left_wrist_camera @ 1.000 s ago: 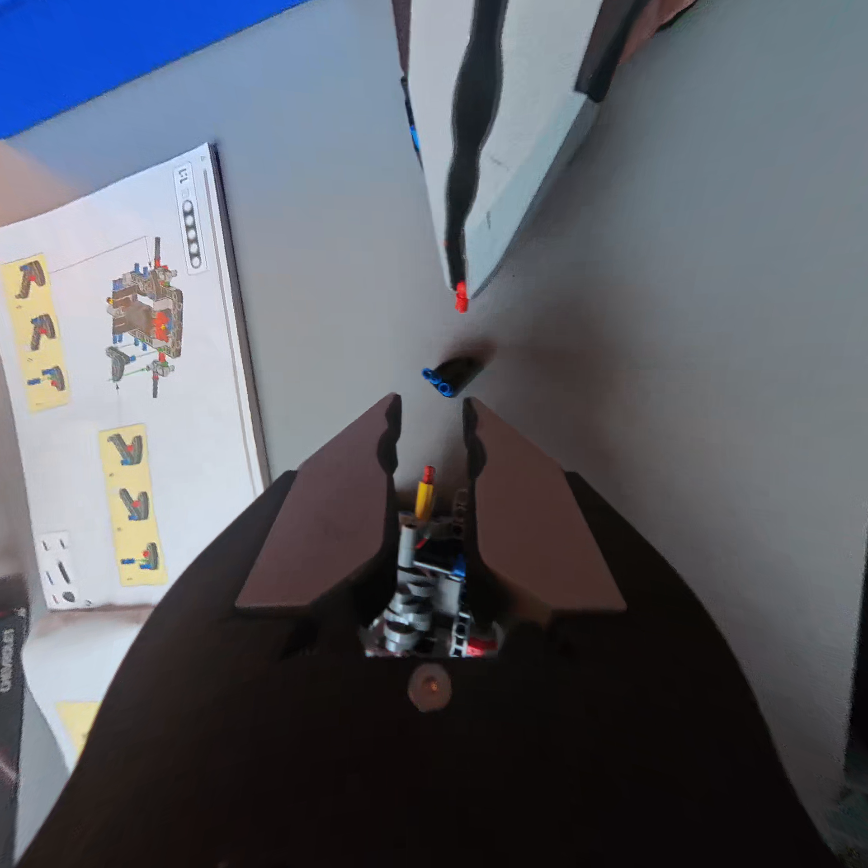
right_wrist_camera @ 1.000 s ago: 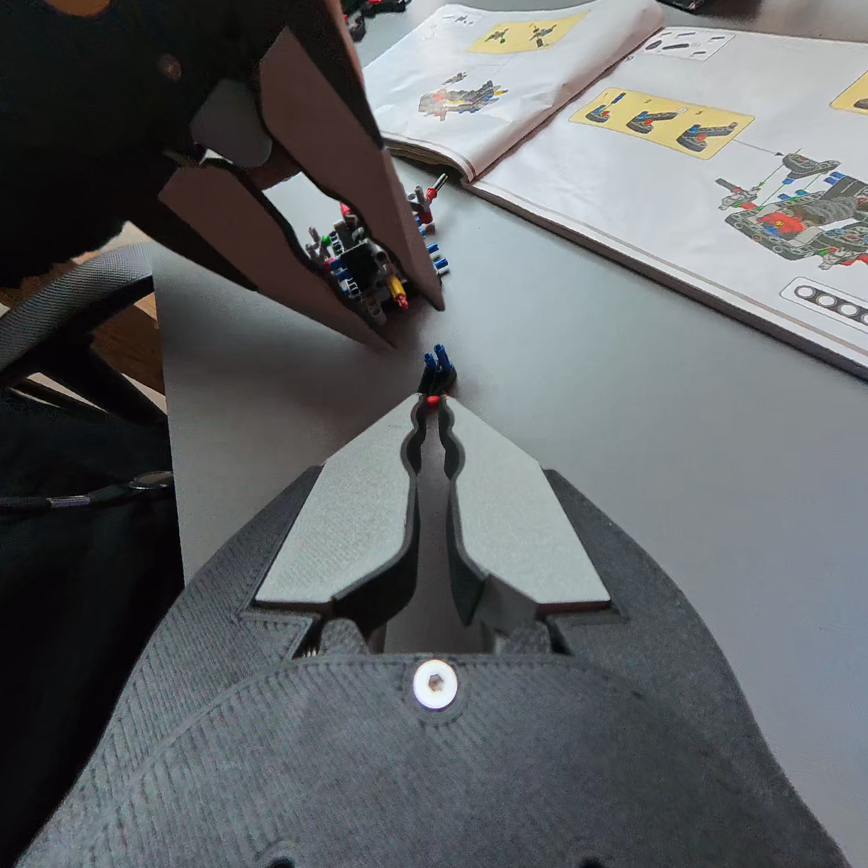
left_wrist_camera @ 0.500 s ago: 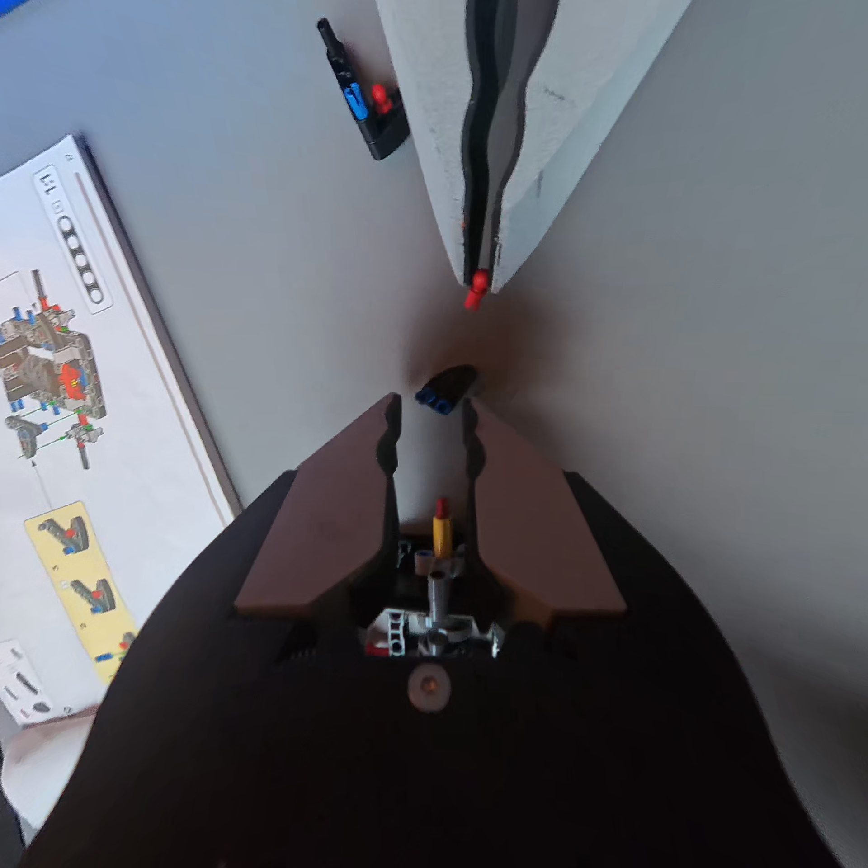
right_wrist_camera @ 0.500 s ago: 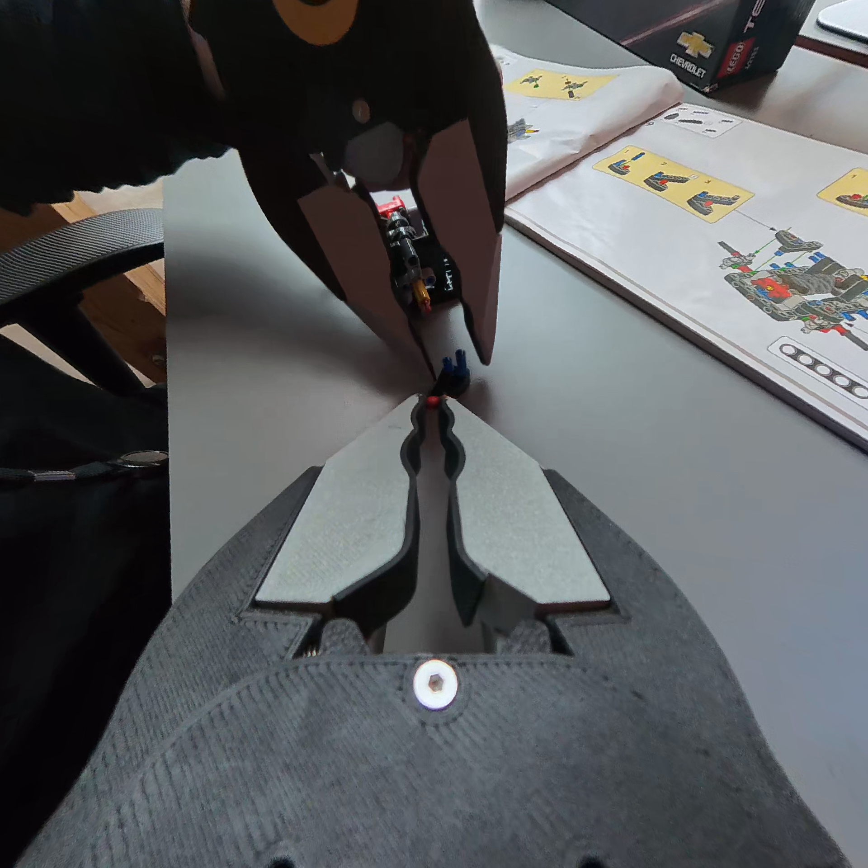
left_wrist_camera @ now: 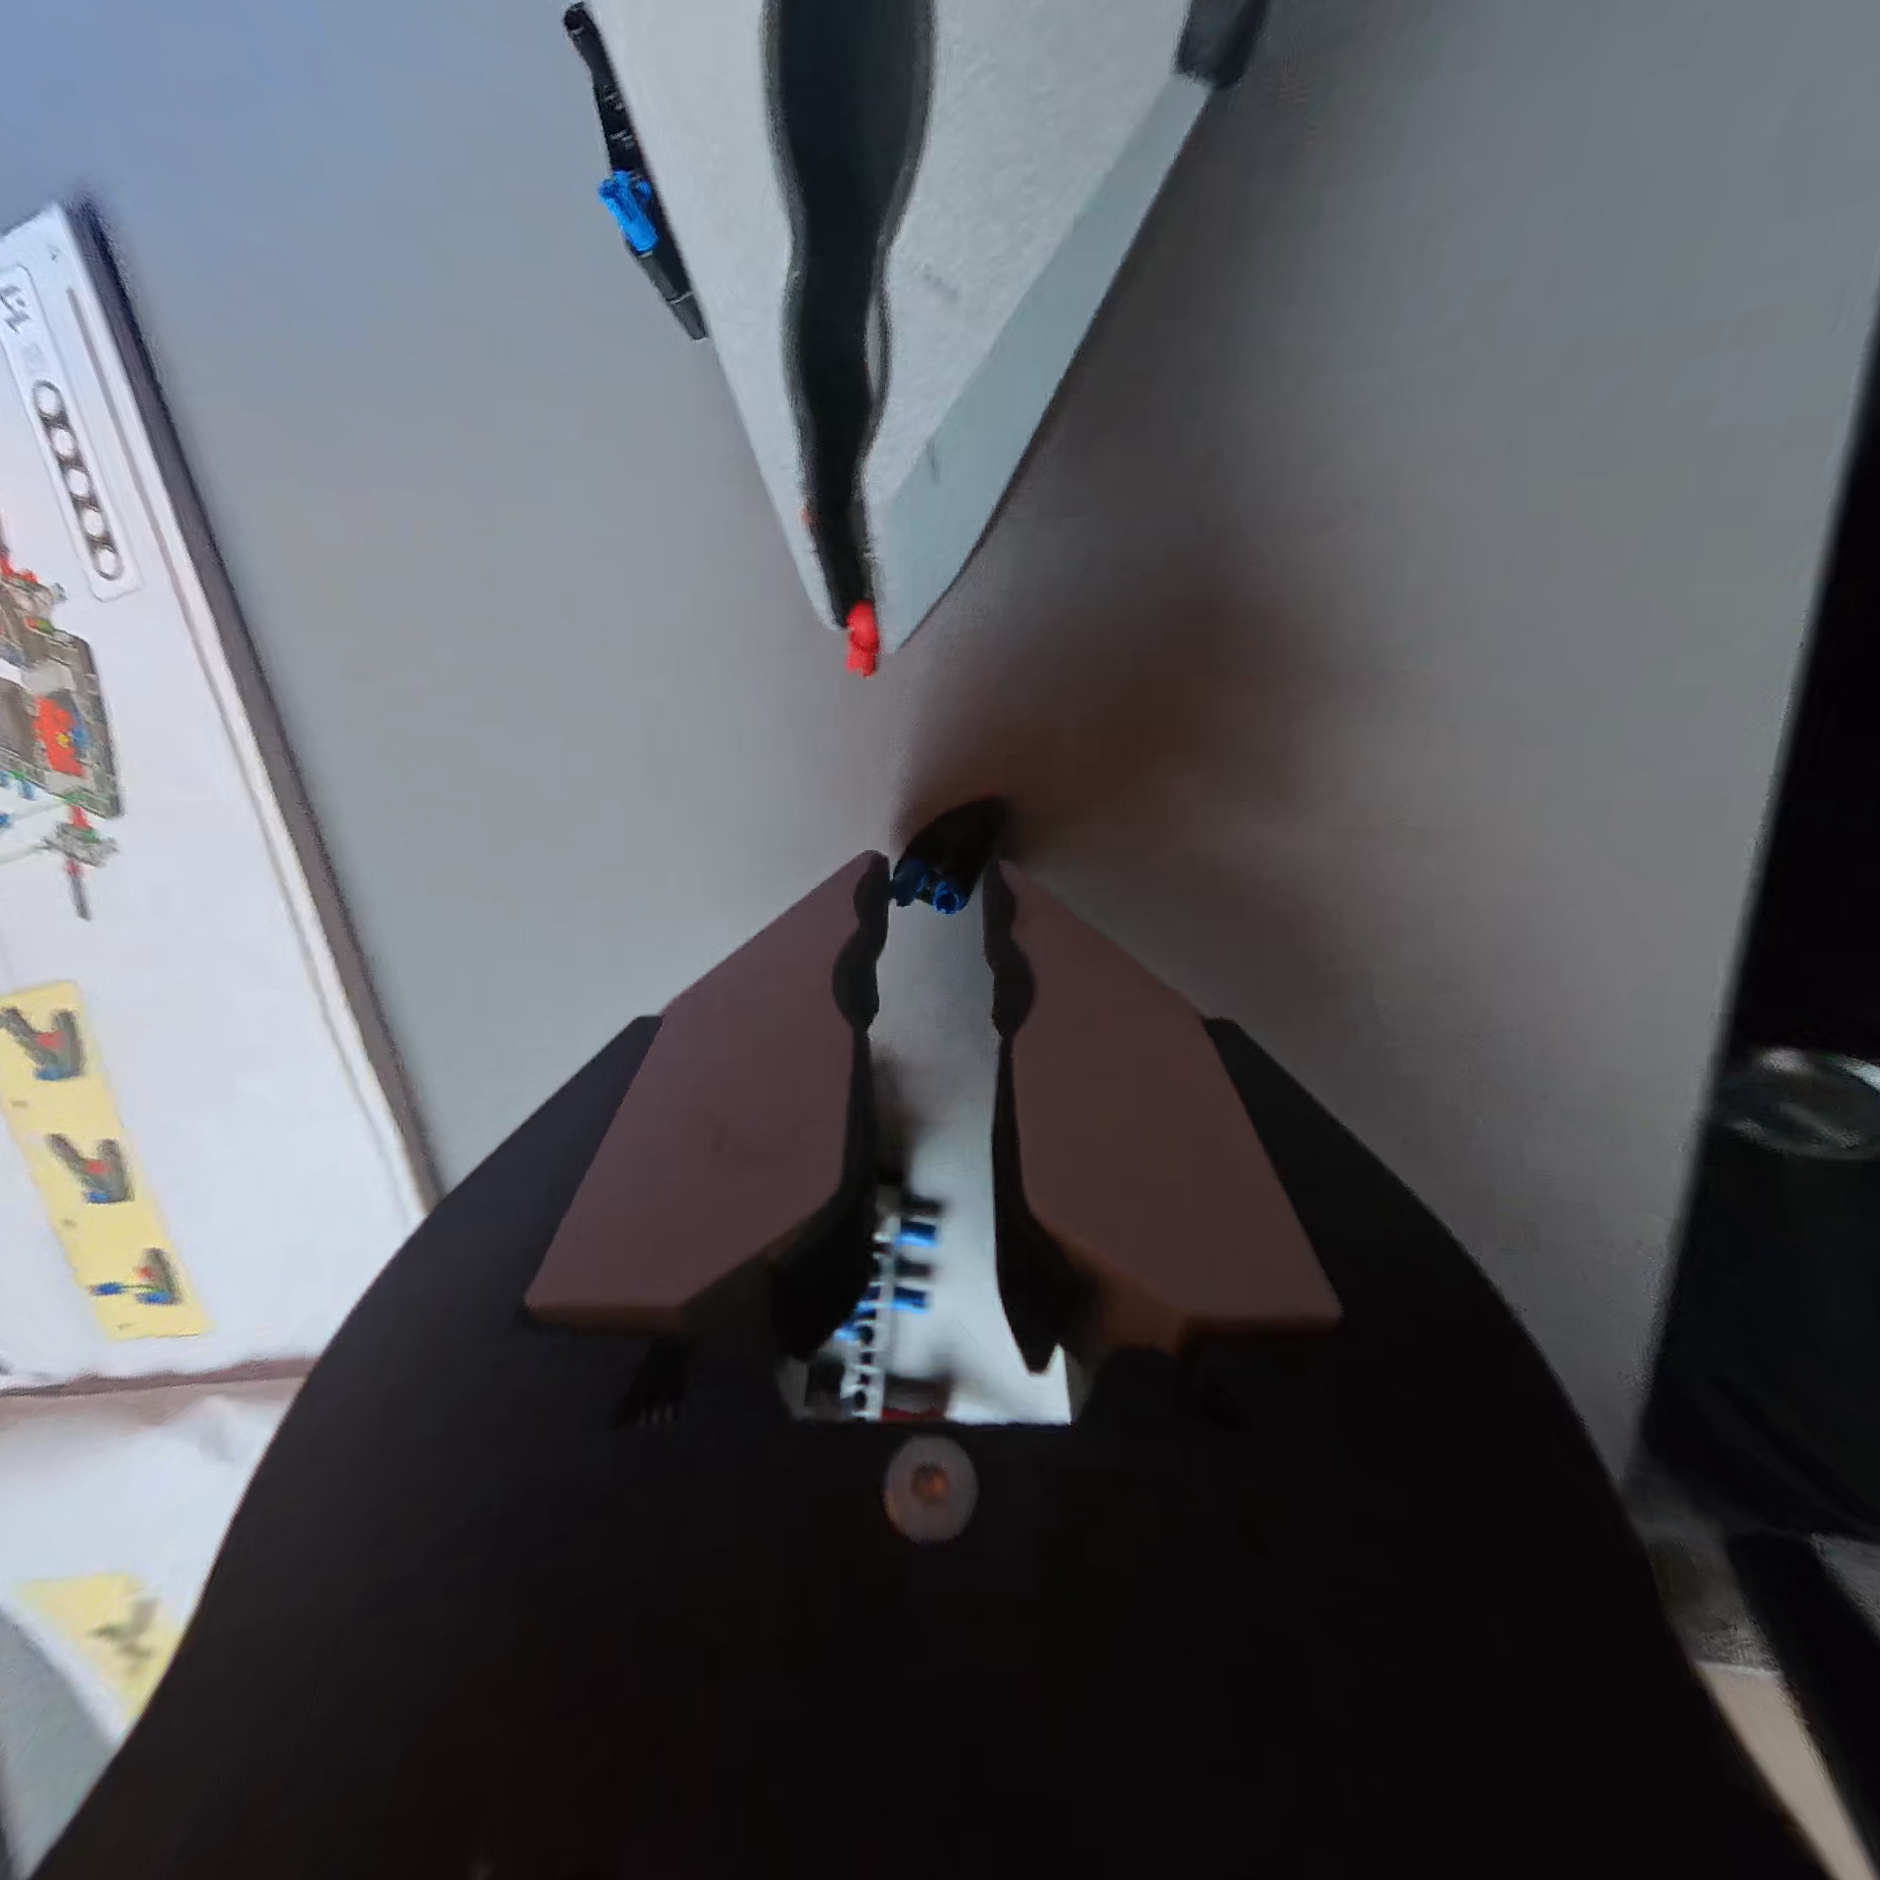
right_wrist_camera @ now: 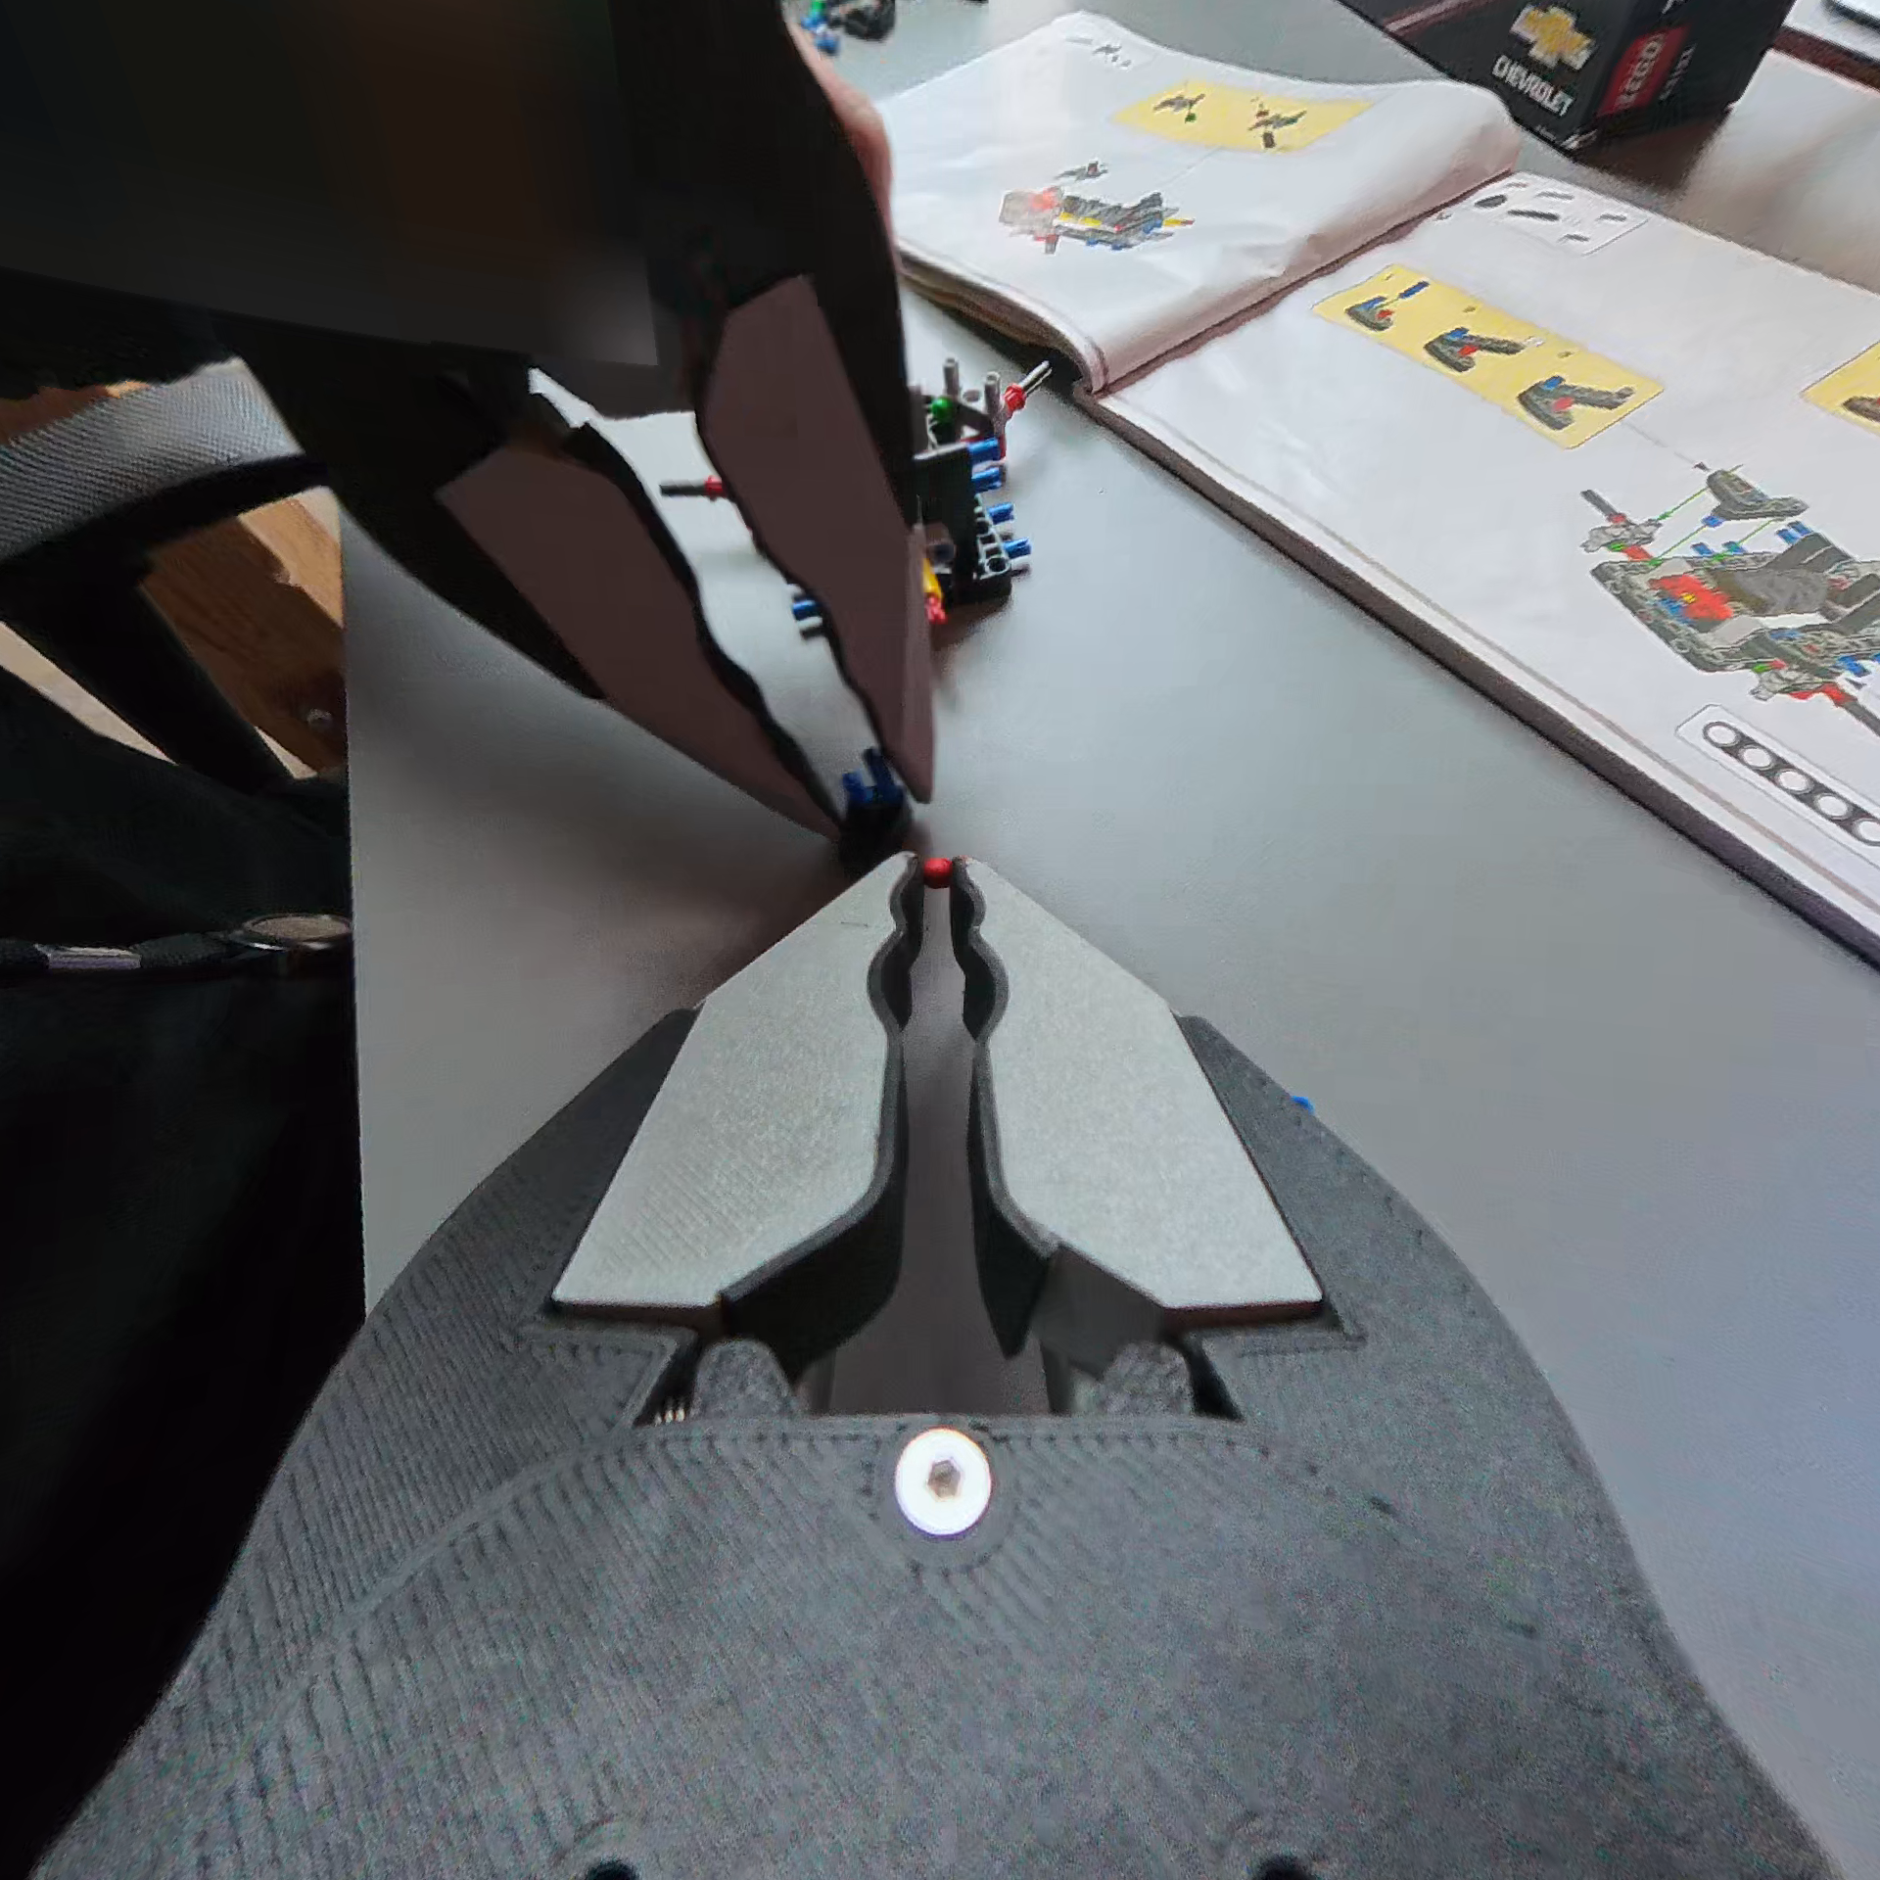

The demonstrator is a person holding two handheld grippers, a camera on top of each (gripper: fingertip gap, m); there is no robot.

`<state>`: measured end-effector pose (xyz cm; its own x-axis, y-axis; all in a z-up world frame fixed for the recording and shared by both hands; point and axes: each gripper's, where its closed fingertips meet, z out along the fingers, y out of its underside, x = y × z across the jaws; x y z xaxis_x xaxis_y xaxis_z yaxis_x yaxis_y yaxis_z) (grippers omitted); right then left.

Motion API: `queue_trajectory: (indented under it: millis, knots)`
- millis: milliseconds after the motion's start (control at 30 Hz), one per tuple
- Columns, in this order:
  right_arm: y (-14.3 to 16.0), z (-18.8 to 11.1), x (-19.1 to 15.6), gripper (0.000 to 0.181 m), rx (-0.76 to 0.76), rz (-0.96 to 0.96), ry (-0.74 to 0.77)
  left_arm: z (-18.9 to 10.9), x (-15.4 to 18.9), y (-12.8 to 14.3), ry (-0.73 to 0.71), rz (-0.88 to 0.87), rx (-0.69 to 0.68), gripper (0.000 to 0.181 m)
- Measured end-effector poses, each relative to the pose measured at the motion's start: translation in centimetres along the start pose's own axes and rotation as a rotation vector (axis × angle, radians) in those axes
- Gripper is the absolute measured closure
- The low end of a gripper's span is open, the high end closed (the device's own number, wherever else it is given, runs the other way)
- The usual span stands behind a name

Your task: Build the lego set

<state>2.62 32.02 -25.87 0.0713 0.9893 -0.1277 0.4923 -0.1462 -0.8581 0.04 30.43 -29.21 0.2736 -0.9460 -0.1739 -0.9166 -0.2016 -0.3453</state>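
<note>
Fingertips of the left gripper (left_wrist_camera: 934,877) now sit on either side of the small black connector (left_wrist_camera: 951,853) with two blue pins, where half a second ago that piece lay just beyond them; the fingers are apart and straddle it, not yet pressed onto it as far as I can tell. That suggests the step in hand is steadying or picking up this connector so the red pin can go into it. Nearest to the connector, on its far side from the left gripper, the right gripper (right_wrist_camera: 936,873) has its fingers drawn together and clamped on the red pin (right_wrist_camera: 936,870), whose rounded end pokes out of the tips and points at the connector; pin and connector are near but apart. The connector is short, dark and stubby, lying on the grey table (right_wrist_camera: 1272,966) with its blue pins aimed toward the left gripper. Farther from the connector, behind the left gripper, the partly built assembly (right_wrist_camera: 966,498) stands on the table, black and grey with blue, red, yellow and green bits. Beyond that lies the open instruction booklet (right_wrist_camera: 1424,427), and farthest off a dark box (right_wrist_camera: 1628,61).
</note>
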Motion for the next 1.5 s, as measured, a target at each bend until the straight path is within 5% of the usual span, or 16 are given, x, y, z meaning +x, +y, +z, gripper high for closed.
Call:
queue_trajectory:
  millis: [367,567,900,1500]
  knots:
    - [1.1,0.9,-1.6,0.18,-0.086,-0.095,-0.03,-0.5,3.8,-0.5,-0.006,-0.197,0.145,0.168]
    - [0.9,0.8,-1.8,0.18,-0.069,-0.085,-0.048,-1.6,3.9,0.3,-0.018,-0.201,0.179,0.15]
    - [0.2,0.9,-5.6,0.18,-0.033,-0.084,-0.233,-1.7,3.8,0.3,0.002,-0.151,0.275,0.148]
    - [1.5,1.8,-6.3,0.18,-0.227,-0.197,-0.177,-0.7,4.0,-0.3,0.073,-0.18,0.414,0.168]
